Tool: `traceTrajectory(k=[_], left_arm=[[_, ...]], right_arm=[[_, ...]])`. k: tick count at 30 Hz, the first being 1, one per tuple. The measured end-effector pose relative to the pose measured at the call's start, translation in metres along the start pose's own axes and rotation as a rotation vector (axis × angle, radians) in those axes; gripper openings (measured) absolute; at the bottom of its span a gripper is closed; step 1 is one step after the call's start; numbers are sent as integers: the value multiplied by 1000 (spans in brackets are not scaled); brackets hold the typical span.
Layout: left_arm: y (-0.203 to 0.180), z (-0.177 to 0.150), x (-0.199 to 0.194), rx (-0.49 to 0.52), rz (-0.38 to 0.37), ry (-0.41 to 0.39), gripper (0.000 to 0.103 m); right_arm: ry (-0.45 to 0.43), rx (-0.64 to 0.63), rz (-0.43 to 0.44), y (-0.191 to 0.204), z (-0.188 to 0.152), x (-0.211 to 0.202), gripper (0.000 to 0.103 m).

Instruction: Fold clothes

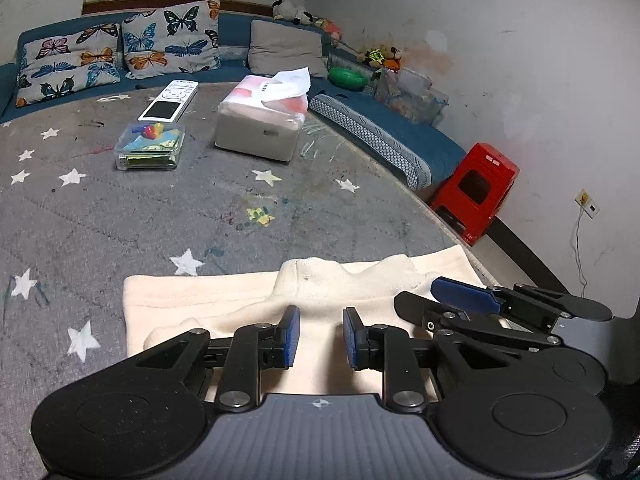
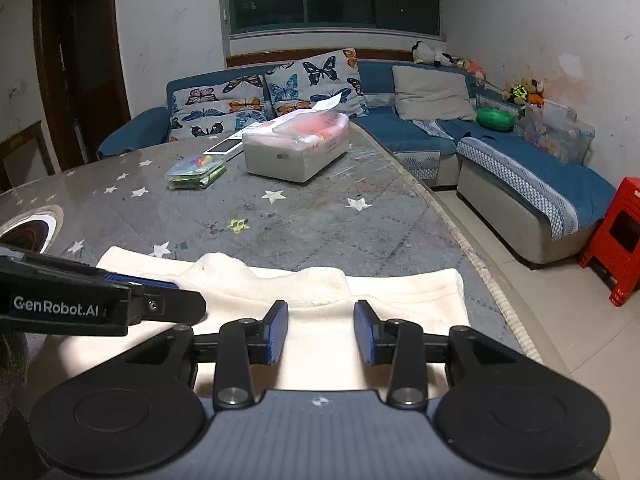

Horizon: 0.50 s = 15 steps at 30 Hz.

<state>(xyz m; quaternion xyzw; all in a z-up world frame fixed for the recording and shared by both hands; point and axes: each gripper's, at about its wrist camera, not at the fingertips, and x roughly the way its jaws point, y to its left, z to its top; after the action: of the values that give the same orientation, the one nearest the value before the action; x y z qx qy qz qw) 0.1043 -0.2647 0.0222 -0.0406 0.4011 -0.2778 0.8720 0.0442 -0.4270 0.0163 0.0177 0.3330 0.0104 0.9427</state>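
1. Garment (image 1: 224, 300): cream, fleecy, flat on the near edge of the table (image 1: 120, 208). Its collar (image 1: 304, 276) points away from the grippers, toward the tissue box (image 1: 260, 128). The long axis runs left to right across both views.
2. Fold state: the far edge looks straight and the outline is a compact rectangle, with a soft ridge left of the collar. This fits either a garment laid out flat or one already partly folded; I cannot tell which.
3. Left gripper (image 1: 320, 338): just on the near side of the collar, over the garment's middle. Jaws stand apart, holding nothing.
4. Right gripper (image 2: 320, 332): also on the near side of the collar, over the garment's right half. Jaws stand apart, empty.
5. Key relation: the garment lies directly ahead of and under both grippers. The left is nearer the left edge, the right nearer the right corner (image 2: 456, 280).
6. Other items, beyond the garment: plastic box (image 1: 150, 146) left of the tissue box, remote (image 1: 170, 100) behind the plastic box, sofa (image 2: 520, 168) past the table.
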Motion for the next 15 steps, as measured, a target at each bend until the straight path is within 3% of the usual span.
traceTrajectory(k=[15], left_arm=[[-8,-7,-12,20,35,-15,30]], right_arm=[[4,-78,1,7,-23,-52,45]])
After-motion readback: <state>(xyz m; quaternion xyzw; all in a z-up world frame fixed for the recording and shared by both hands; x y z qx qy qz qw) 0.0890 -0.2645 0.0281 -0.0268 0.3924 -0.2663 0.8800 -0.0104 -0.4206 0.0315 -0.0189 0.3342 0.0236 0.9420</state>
